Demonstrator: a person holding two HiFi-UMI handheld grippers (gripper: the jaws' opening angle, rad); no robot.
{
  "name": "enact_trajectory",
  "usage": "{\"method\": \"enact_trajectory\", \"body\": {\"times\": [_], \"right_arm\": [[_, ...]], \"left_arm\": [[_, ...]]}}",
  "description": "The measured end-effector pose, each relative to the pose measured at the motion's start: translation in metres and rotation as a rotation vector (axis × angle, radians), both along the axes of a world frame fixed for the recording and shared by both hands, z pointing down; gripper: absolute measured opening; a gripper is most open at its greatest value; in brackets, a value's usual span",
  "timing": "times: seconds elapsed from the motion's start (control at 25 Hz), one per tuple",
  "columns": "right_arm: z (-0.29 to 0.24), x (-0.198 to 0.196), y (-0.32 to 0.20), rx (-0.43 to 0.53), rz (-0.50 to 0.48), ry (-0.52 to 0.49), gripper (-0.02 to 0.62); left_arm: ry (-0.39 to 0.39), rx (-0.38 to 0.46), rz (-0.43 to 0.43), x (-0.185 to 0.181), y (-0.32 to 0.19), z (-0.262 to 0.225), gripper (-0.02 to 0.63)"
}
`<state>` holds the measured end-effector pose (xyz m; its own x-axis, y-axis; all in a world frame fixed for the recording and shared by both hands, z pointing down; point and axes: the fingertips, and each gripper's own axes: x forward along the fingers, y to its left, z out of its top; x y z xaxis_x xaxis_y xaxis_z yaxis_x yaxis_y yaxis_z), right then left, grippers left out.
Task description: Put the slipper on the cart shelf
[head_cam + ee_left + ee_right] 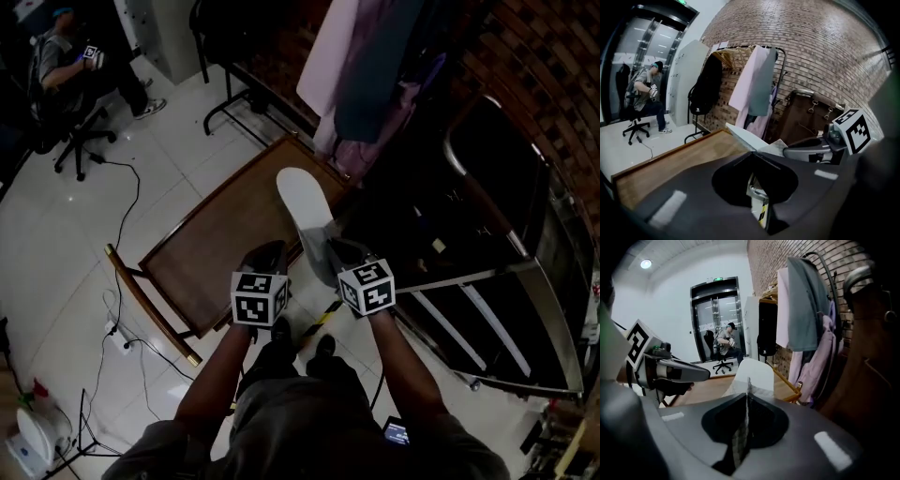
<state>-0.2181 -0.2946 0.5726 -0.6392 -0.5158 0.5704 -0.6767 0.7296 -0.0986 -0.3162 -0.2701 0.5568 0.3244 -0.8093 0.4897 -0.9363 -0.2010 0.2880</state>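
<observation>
**Figure.** Carrying phase, slipper not yet set down. Head view: the right gripper [322, 249] holds the white slipper [302, 208], whose sole runs from the jaws toward 12 o'clock. The toe lies over the far right corner of the wooden cart shelf [211, 248]. The right gripper view shows the jaws pressed onto a thin textured band of the slipper [753, 373], which stands on edge between them. The left gripper [270, 247] sits just beside the right one, at its 9 o'clock. Its own view shows the jaw tips closed on each other with nothing between them, and only floor is visible through the gap behind. The slipper appears tilted and clear of the wood, though contact cannot be confirmed.

*Technique.* The shelf's bare boards spread from 9 to 11 o'clock of the slipper, so the placement likely calls for a shift toward 10 o'clock. The sole should be levelled and lowered until it rests flat inside the raised rail before the jaws part. Releasing near the 1 o'clock corner risks a toe overhang toward the hanging garments [370, 80].
</observation>
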Motion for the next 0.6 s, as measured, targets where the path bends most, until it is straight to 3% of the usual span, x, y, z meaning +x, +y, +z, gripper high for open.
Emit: {"method": "enact_trajectory", "body": {"times": [0.32, 0.6], "right_arm": [[-0.056, 0.103, 0.060, 0.060, 0.177, -0.080, 0.007], [-0.093, 0.195, 0.128, 0.125, 0.299, -0.120, 0.008]], "left_arm": [[0.006, 0.074, 0.181, 0.105, 0.011, -0.037, 0.008], [-0.004, 0.125, 0.311, 0.199, 0.056, -0.063, 0.008]]}}
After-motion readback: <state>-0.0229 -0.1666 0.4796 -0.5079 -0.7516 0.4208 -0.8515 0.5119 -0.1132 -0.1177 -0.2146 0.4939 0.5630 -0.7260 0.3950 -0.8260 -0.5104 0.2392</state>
